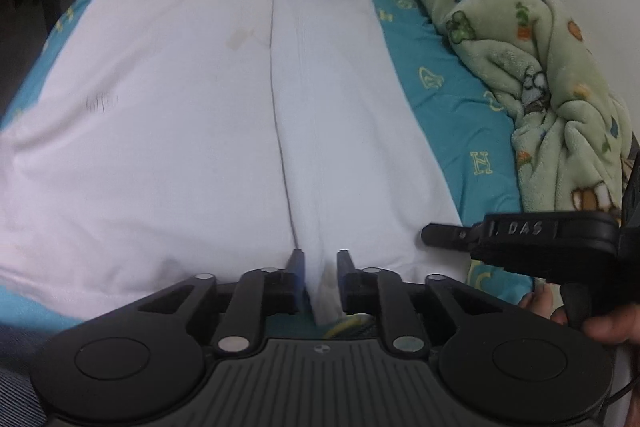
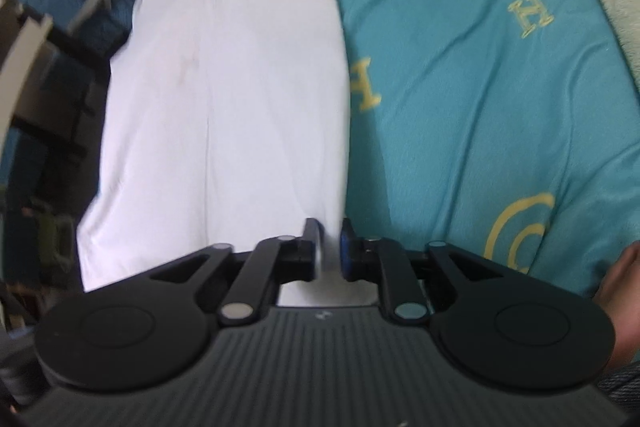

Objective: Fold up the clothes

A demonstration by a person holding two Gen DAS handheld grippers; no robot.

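Teal sheet (image 2: 480,107) bears my white garment (image 1: 180,131), blanket (image 1: 540,67) alongside; left gripper (image 1: 320,261) and right gripper (image 2: 330,239) each straddle its hem, jaws slightly parted.

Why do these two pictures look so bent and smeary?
Left wrist view: the fisheye lens bulges the white garment and curves the bed edges; the focus is soft, and the green blanket is fairly sharp. Right wrist view: more motion smear, chiefly on the crumpled far end of the garment and the furniture at left.
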